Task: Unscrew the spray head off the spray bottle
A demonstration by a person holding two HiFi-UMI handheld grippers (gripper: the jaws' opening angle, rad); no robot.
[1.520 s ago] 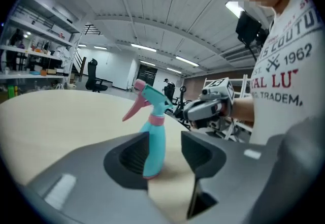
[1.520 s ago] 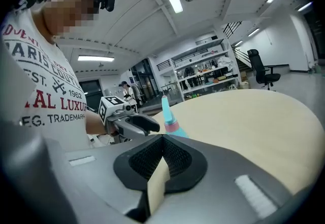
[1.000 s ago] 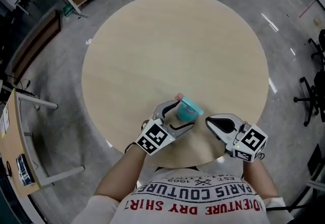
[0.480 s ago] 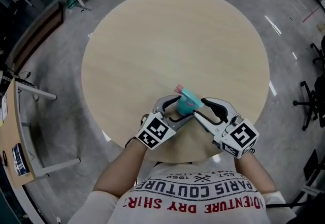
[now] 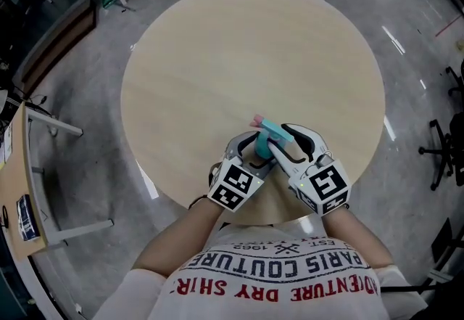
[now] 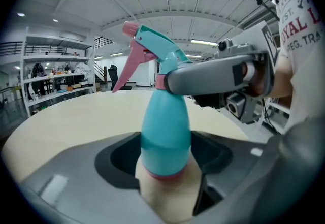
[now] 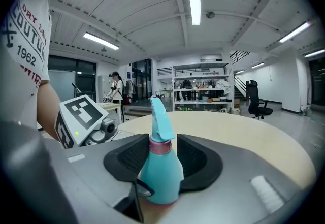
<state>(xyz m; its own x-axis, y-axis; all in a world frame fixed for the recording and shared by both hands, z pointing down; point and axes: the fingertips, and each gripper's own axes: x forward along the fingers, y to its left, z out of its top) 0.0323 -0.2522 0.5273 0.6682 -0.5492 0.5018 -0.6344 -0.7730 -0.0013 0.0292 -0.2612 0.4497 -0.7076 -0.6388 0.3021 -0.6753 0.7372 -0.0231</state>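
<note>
Inside left tongs' [image 5: 255, 152] just-closed and right tongs' [image 5: 281, 138] just-opened jaws: spray bottle [image 6: 165, 126].

We saw the left gripper [image 6: 165, 142], jaws just closed on the upright teal spray bottle [image 6: 165, 116] (pink trigger [image 6: 128, 60] pointing left), on the tabletop [image 6: 71, 116].

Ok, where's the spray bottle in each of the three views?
Head view: spray bottle just below centre, by the round table's near edge.
Left gripper view: spray bottle upright, centre frame.
Right gripper view: spray bottle upright, lower centre.
Shared landmark: the round table under it.
</note>
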